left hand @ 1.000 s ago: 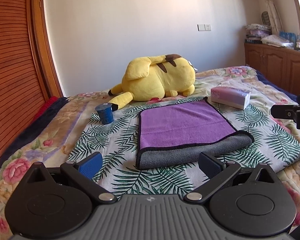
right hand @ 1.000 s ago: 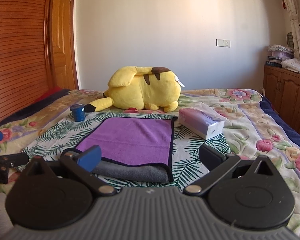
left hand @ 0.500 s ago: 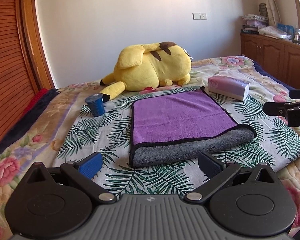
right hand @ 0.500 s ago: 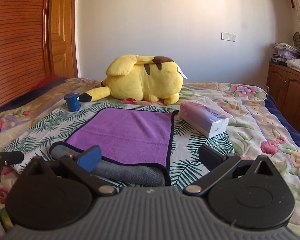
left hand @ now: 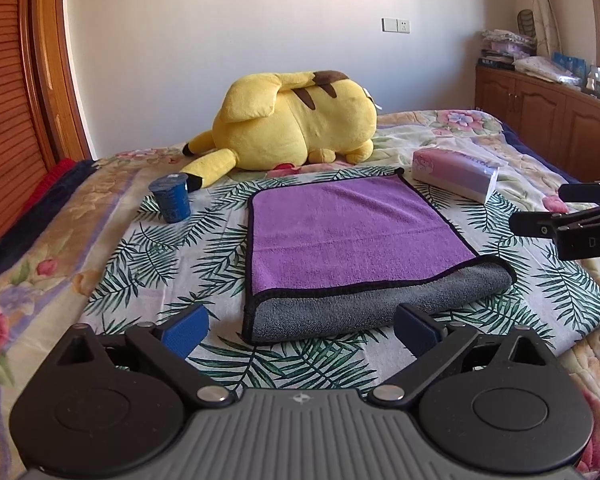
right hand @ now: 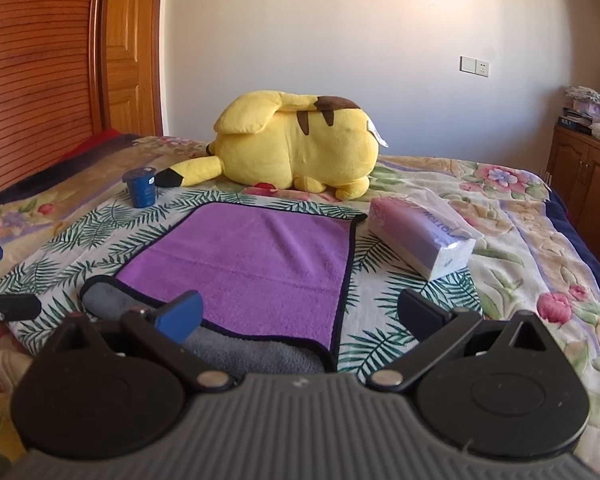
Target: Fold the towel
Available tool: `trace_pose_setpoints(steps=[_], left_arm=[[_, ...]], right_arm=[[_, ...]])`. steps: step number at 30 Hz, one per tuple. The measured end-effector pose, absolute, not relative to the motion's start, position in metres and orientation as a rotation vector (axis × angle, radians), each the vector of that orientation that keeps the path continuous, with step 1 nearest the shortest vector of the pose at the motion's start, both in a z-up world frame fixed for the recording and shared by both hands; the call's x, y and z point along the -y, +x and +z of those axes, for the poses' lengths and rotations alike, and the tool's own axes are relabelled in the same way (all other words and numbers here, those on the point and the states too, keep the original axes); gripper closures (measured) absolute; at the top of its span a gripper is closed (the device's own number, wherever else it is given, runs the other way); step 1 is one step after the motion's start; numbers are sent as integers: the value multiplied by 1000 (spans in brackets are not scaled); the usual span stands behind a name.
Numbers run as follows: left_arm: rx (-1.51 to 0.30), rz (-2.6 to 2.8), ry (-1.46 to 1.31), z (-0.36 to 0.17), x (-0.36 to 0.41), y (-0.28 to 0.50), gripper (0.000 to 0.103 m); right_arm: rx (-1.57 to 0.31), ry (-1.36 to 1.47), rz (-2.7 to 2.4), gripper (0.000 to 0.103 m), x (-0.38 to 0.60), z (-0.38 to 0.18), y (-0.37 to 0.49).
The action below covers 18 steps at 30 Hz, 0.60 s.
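A purple towel (left hand: 352,232) with black trim and a grey underside lies folded on the bed, its grey fold nearest me; it also shows in the right wrist view (right hand: 256,268). My left gripper (left hand: 302,330) is open and empty, hovering just in front of the fold's left part. My right gripper (right hand: 298,314) is open and empty, above the fold's right end. The right gripper's fingers (left hand: 580,216) show at the right edge of the left wrist view, right of the towel.
A yellow plush toy (left hand: 296,128) lies behind the towel. A blue cup (left hand: 171,199) stands at the back left, a tissue pack (left hand: 456,174) at the back right. A wooden headboard (left hand: 8,92) is at the left, wooden cabinets (left hand: 548,120) at the right.
Both grippers have drawn a little closer to the towel and stayed open. The towel has not moved.
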<state>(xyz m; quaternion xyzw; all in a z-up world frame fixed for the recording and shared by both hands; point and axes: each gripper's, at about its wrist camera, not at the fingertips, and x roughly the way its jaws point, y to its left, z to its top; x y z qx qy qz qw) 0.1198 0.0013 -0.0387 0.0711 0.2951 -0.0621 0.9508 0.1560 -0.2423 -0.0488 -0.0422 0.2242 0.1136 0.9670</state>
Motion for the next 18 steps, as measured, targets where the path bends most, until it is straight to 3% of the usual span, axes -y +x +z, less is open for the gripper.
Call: trace_pose_setpoints(steps=[11,18], left_arm=[[-642,-142,144,-53,-8,148,27],[-665,-146,133,-62,-17,165,37]], right_arm=[[-511,-88,256,0,242,-60,176],[-535,-79,264,0,246,-62,187]])
